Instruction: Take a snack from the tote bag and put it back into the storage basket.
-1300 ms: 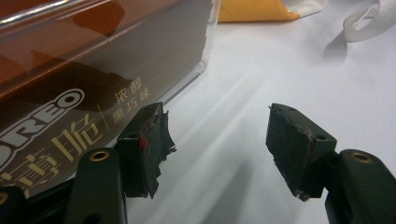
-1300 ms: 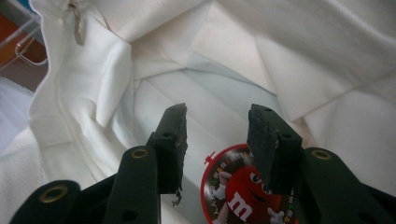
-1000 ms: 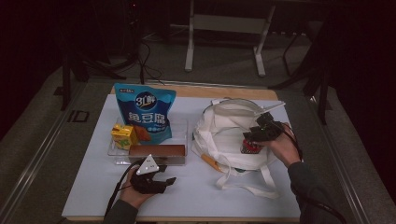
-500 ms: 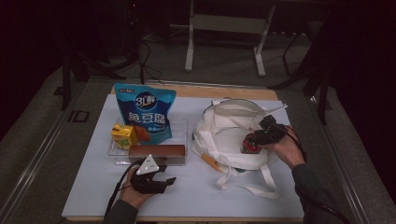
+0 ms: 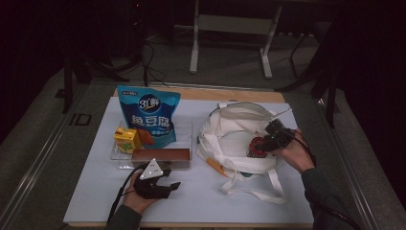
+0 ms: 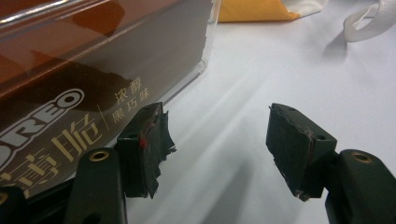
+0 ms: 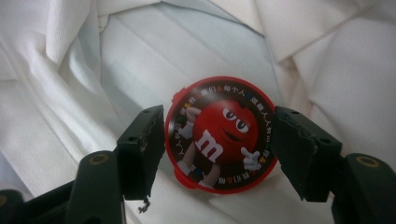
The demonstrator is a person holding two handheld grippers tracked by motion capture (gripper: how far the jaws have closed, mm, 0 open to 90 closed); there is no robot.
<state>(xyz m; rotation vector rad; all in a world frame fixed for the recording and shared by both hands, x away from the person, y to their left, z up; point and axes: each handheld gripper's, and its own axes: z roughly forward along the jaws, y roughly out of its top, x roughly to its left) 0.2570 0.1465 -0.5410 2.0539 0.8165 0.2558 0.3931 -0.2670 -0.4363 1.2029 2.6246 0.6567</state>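
From the high view, the white cloth bag (image 5: pixel 237 143) is lying open on the right half of the white table (image 5: pixel 86 191). The right gripper (image 5: pixel 265 143) is reaching over the bag's right edge, and the round red candy tin (image 5: pixel 257 147) is sitting inside the bag at its tips. To the left of the bag, a clear tray (image 5: pixel 186 139) is holding a blue pouch (image 5: pixel 149 115) standing at the back, a yellow carton (image 5: pixel 127 140) beside it, and a brown biscuit box (image 5: pixel 161 154) along the front. The left gripper (image 5: pixel 168 186) is resting on the table just in front of that tray, to the lower left of the bag, with its grey plate on top.

In the left gripper view, the left gripper (image 6: pixel 217 140) is holding its jaws apart with only bare table between them. The brown biscuit box (image 6: pixel 70 88) is lying just beside the left-hand jaw, behind the tray's clear wall, and a bag strap (image 6: pixel 369 21) is showing at the far right.

In the right gripper view, the right gripper (image 7: pixel 219 144) is straddling the candy tin (image 7: pixel 219 135), which is lying flat on the bag's cloth (image 7: pixel 140 56). Its jaws have just been opening; the tin is sitting between the pads, with slight gaps on both sides, so they are no longer gripping it.
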